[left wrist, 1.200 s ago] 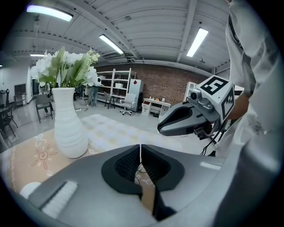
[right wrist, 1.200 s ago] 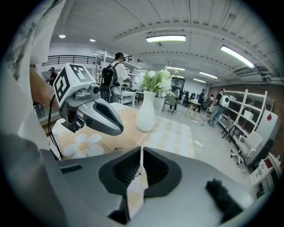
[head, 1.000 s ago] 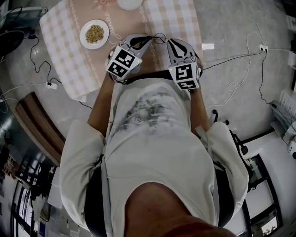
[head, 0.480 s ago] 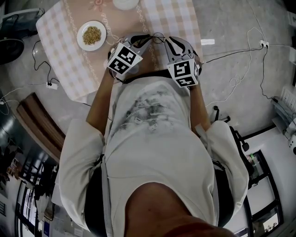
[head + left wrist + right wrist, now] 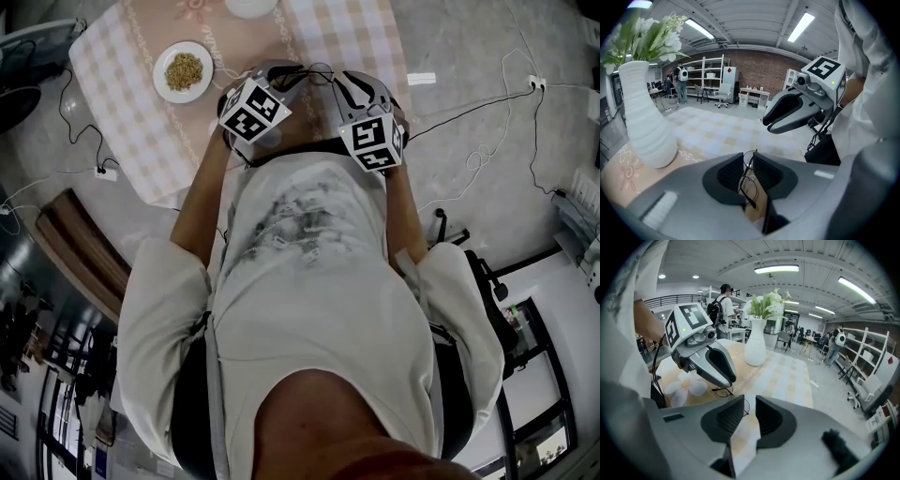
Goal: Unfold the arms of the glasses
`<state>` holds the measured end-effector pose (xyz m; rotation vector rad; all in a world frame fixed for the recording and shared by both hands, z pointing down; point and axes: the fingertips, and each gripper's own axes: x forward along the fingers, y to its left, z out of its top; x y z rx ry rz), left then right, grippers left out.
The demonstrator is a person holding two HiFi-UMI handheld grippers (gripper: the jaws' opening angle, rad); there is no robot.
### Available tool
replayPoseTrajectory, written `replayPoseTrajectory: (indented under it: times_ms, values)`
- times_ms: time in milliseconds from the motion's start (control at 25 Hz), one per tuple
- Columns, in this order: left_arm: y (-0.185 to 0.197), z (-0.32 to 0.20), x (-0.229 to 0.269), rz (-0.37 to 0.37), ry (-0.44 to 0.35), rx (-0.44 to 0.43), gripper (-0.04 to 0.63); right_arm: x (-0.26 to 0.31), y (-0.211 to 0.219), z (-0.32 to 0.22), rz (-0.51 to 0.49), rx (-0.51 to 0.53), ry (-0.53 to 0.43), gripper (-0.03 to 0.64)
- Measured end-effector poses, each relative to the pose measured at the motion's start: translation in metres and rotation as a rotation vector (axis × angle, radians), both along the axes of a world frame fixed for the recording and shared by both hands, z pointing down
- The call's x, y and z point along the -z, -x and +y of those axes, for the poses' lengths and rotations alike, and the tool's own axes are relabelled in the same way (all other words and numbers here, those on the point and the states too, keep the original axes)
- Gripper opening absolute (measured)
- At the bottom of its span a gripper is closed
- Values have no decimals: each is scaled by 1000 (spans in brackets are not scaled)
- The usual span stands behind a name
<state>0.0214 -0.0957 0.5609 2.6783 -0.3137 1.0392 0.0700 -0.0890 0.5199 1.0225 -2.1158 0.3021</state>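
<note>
My left hand-held gripper pinches the glasses by a lens rim over the worktop, while my right hand-held gripper, its jaws just spread and holding nothing, could miss the thin arm or wrench its hinge.

The vase is white and ribbed, the tablecloth pale checked, the glasses black-rimmed.
</note>
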Motion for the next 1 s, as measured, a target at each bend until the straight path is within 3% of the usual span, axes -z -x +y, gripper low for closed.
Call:
replayPoseTrajectory:
  times_ms: [1000]
  values:
    - [-15,7,-37,-127,5,-169,94,-12,-5,7,-6,-17,31,91]
